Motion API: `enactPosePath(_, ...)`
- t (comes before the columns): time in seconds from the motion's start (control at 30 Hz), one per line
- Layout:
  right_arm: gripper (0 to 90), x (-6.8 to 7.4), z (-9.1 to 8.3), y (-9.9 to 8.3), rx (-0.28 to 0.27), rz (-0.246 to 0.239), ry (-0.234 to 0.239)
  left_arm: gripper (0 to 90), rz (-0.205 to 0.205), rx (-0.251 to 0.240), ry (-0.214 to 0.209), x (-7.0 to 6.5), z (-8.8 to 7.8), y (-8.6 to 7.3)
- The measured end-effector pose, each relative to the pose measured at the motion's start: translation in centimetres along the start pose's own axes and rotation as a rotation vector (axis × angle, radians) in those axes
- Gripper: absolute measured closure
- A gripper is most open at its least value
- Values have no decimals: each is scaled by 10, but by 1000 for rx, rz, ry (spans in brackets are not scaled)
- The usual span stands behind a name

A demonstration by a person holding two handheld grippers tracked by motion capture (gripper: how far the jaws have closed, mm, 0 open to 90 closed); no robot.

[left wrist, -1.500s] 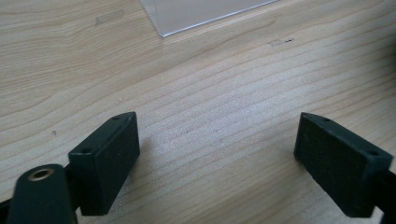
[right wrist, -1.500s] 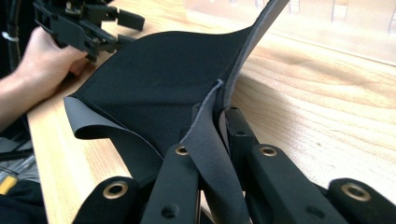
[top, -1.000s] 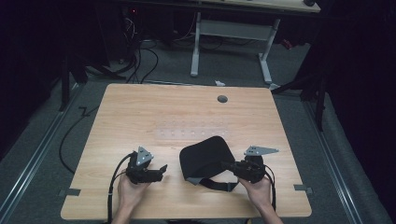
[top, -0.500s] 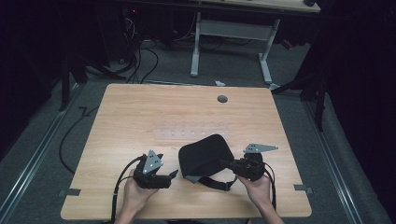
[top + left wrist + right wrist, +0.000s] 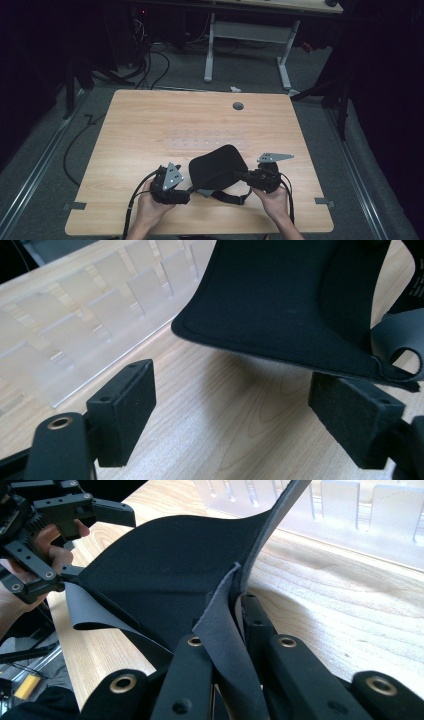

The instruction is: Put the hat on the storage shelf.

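At the table's [image 5: 150, 125] 6 o'clock edge, the black fabric pad [image 5: 217, 167] sits pinched in the right gripper [image 5: 248, 176]; the left gripper [image 5: 189, 196], jaws apart, is at its 8 o'clock.

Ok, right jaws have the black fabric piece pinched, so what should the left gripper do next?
Probably ease the left gripper forward and close on the fabric piece's near edge: its jaws stand open just short of that edge, while the right gripper holds the other side.
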State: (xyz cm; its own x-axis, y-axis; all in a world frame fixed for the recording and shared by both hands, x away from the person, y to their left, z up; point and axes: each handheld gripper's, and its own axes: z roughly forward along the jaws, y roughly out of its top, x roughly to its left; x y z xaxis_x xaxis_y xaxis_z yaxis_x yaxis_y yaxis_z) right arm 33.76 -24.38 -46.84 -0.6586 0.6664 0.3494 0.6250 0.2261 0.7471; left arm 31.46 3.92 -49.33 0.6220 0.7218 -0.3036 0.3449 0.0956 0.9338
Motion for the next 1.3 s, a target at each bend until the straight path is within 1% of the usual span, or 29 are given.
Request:
enactPosePath(0.1,853,0,1,1,6,5,-2,207,5,-10,-2,-2,0,1)
enactPosePath(0.17,853,0,2,2,12,6,-1,215,-6,-24,-16,-4,-1,2)
enactPosePath(0.3,852,1,2,3,19,13,0,233,-2,-19,-25,-6,-1,2)
enactPosePath(0.4,853,2,3,4,19,9,4,252,16,-14,-31,-8,0,1)
enactPosePath(0.43,852,2,4,5,19,6,7,263,27,-10,-29,-9,0,0)
enactPosePath(0.47,852,2,4,5,19,6,7,268,27,-10,-29,-9,0,0)
enactPosePath(0.5,852,3,5,5,21,11,10,268,34,-12,-23,-10,1,0)
enactPosePath(0.57,852,3,5,6,24,9,10,273,48,-2,-16,-10,2,-1)
enactPosePath(0.67,851,3,6,6,26,15,14,315,51,1,-14,-11,2,0)
enactPosePath(0.8,851,4,6,7,24,12,15,336,69,10,-3,-12,2,0)
enactPosePath(0.83,851,5,5,8,19,9,17,366,75,12,-3,-12,1,1)
enactPosePath(0.93,850,6,4,9,17,12,18,380,79,11,0,-13,1,2)
enactPosePath(1.0,850,7,4,10,14,9,23,391,69,9,0,-13,1,3)
enactPosePath(1.07,850,7,3,10,14,14,26,400,69,15,-1,-13,1,3)
enactPosePath(1.1,850,7,3,11,13,16,29,402,75,22,0,-13,1,2)
enactPosePath(1.13,850,7,3,11,14,18,32,405,70,22,-2,-14,1,2)
enactPosePath(1.17,850,7,4,11,13,16,34,415,72,26,-3,-14,1,2)
enactPosePath(1.2,850,7,4,11,13,19,32,457,77,30,-6,-14,2,1)
enactPosePath(1.23,850,7,4,11,13,19,32,457,69,36,-28,-15,1,1)
enactPosePath(1.27,850,7,4,11,11,30,49,504,62,37,-44,-17,1,0)
enactPosePath(1.3,850,7,4,11,11,30,49,504,69,42,-54,-19,2,0)
